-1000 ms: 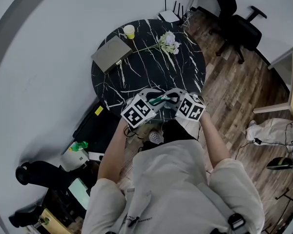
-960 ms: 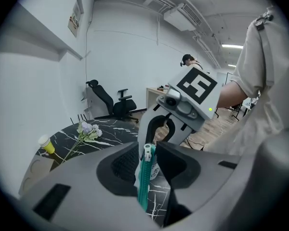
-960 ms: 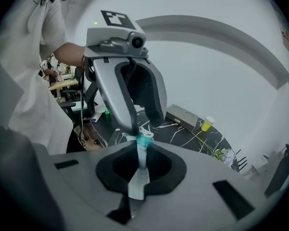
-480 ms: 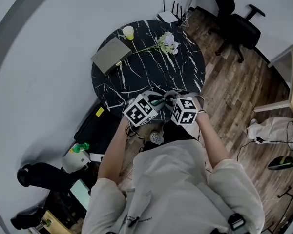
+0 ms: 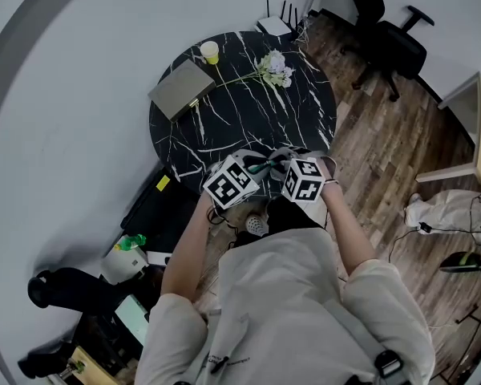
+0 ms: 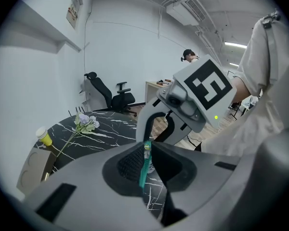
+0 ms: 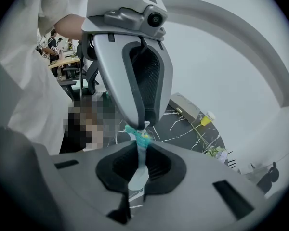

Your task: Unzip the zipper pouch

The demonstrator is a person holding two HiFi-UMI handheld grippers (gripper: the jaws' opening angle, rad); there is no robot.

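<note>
Both grippers meet tip to tip in the air above the near edge of the black marble table [image 5: 248, 111], in front of the person's chest.

Zipper pouch [image 7: 137, 176]: hangs between the two tools and does not rest on the table. Clear body, teal zipper end [image 7: 143, 137] uppermost.

Right gripper [image 7: 139, 150]: jaws together, clamped on the pouch body. The body runs back from the tips into the throat of the jaws.

Left gripper [image 6: 145, 153]: jaws have just been closing and now pinch the teal zipper strip, which shows edge-on between the dark pads. From the right gripper view its tips come down right at the small pale pull on the teal end.

Key relation: the two grips sit just beside each other on the same end of the pouch, tools facing one another. The left is nearer the pull, while the right anchors the fabric. The zipper's long axis appears to lie roughly along the line the grippers point.

Judgement: grasp stage done, zipper not visibly opened. The next move probably has the left draw the pull along the strip, away from the right's hold
</note>
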